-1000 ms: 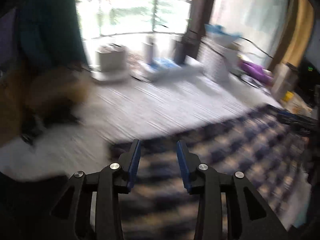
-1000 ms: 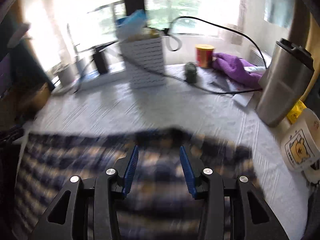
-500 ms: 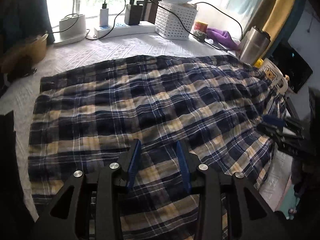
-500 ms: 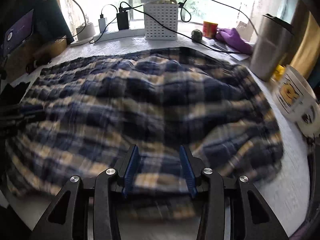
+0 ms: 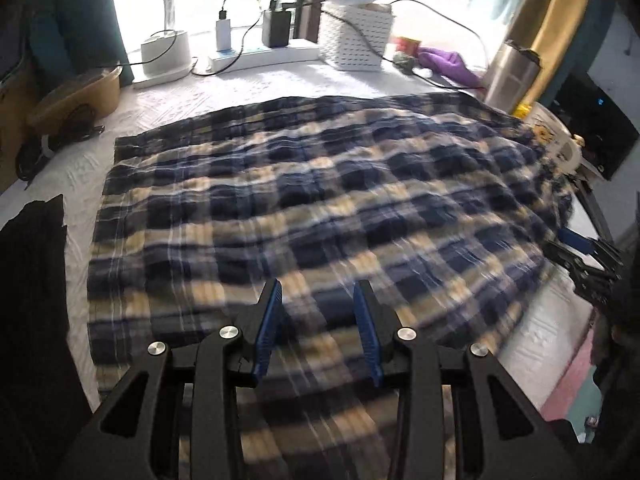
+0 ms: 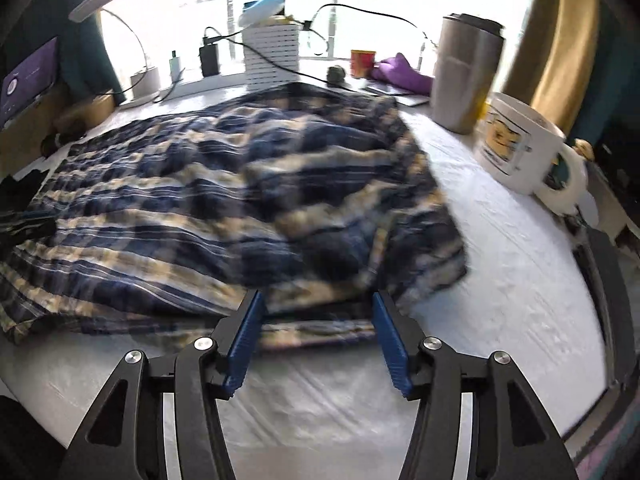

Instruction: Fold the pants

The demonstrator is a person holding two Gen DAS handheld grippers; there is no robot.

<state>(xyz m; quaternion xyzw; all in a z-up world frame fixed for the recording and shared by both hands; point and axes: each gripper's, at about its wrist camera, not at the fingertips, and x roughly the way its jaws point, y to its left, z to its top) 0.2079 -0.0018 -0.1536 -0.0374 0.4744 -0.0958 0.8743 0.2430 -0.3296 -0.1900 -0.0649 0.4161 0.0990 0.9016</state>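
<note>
Half a second back both my cameras sat higher over the plaid pants (image 5: 320, 208); now each has come down and drawn toward the near hem, so the cloth fills more of the picture and smears with motion. The pants lie spread across the white-covered surface (image 6: 520, 280), folded over on themselves, reaching from the near edge almost to the white perforated basket (image 5: 356, 36) at the window side. My right tongs (image 6: 316, 300) have just been opening: the blue pads stand clearly wider than in the earlier picture, they hang just short of the pants' near hem with bare surface under them, and nothing is between them. My left tongs (image 5: 318, 288) keep the same narrow gap as before and hover over the plaid with no fold pinched that I can see. The left view alone shows a dark cloth (image 5: 32, 300) lying left of the pants, a tan bowl-like thing (image 5: 76, 96) beyond it, and the right tongs at the pants' right edge. The right view alone shows the pants' right side rumpled and doubled, the steel tumbler (image 6: 464, 76) and the white mug (image 6: 520, 144) standing right of the pants, apart from the cloth, and a lit screen (image 6: 28, 76) far left of the basket.
</note>
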